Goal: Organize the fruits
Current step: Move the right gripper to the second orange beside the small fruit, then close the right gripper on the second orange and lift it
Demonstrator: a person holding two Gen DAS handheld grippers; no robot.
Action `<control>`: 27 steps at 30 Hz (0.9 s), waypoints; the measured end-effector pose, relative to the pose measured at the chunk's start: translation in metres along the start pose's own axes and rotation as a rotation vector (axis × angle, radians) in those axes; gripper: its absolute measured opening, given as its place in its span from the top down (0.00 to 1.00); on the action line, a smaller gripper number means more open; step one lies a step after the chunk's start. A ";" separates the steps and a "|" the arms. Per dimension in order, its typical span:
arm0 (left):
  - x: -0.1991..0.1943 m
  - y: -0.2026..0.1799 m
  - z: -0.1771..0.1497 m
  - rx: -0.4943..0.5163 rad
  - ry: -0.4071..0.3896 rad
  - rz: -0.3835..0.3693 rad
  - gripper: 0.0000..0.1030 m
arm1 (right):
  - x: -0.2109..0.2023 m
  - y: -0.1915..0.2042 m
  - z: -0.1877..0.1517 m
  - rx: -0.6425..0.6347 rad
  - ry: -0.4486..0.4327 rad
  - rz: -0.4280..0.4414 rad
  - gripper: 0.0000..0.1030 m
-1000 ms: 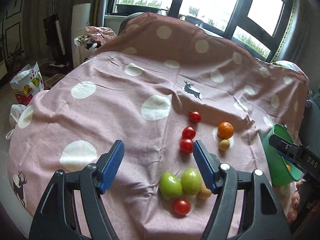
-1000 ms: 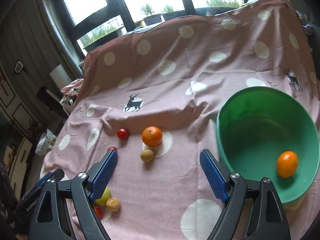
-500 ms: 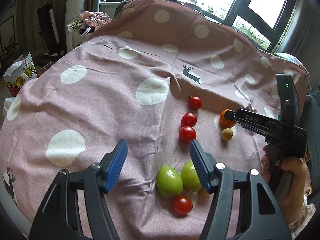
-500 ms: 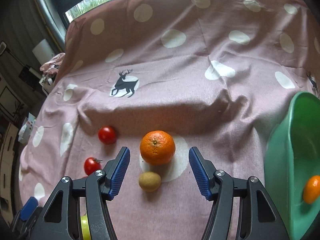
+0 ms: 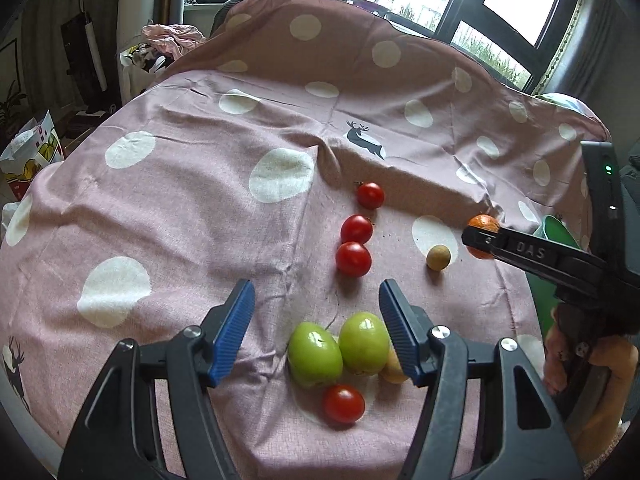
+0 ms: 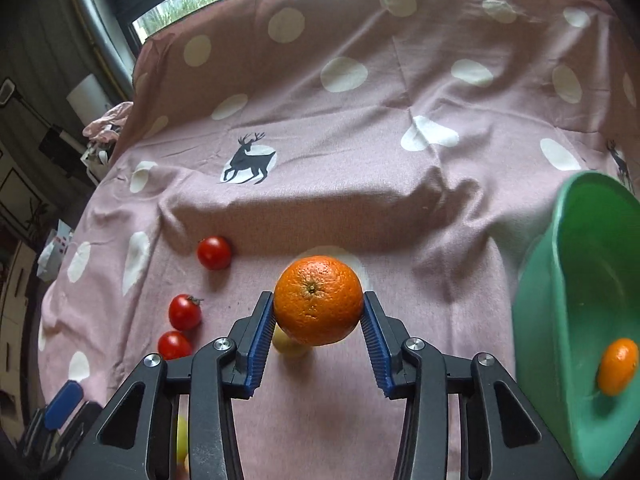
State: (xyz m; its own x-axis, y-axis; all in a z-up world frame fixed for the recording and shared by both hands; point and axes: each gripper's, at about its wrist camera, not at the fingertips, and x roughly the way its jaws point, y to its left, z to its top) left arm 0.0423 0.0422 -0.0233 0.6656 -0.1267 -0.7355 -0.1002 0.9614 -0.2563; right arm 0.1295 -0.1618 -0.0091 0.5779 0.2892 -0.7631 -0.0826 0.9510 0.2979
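In the right wrist view an orange (image 6: 316, 292) sits between the blue pads of my right gripper (image 6: 318, 308). Its jaws are closing and both pads touch the peel. A small tan fruit (image 6: 288, 346) lies half hidden under the orange. The green bowl (image 6: 560, 280) at the right holds a second orange (image 6: 618, 366). My left gripper (image 5: 316, 296) hangs open above the pink dotted cloth, nothing between its fingers. Just below it lie two green fruits (image 5: 315, 354), a tomato (image 5: 343, 403) and a yellowish fruit (image 5: 394, 368). Three more tomatoes (image 5: 356, 229) form a row beyond.
The cloth rises into a hump at the back below the windows. A paper bag (image 5: 32, 156) stands on the floor at the left. A person's hand (image 5: 592, 360) holds the right gripper (image 5: 480, 240) at the right edge, beside the bowl (image 5: 554, 232).
My right gripper swung left from the bowl, came down over the orange and narrowed around it. The left gripper narrowed a little and tilted slightly toward the green fruits.
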 end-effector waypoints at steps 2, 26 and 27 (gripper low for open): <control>0.001 -0.003 -0.001 0.007 0.005 0.001 0.38 | -0.013 -0.001 -0.013 0.001 0.021 0.018 0.57; 0.003 -0.036 -0.016 0.069 0.056 -0.140 0.38 | -0.036 -0.022 -0.066 0.054 0.084 0.162 0.50; 0.004 -0.040 -0.017 0.076 0.067 -0.161 0.38 | -0.038 -0.027 -0.065 0.071 0.075 0.176 0.50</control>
State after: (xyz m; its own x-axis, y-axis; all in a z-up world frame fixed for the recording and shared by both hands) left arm 0.0362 -0.0015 -0.0267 0.6172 -0.2936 -0.7300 0.0610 0.9429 -0.3276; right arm 0.0566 -0.1915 -0.0252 0.4973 0.4601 -0.7355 -0.1183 0.8759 0.4679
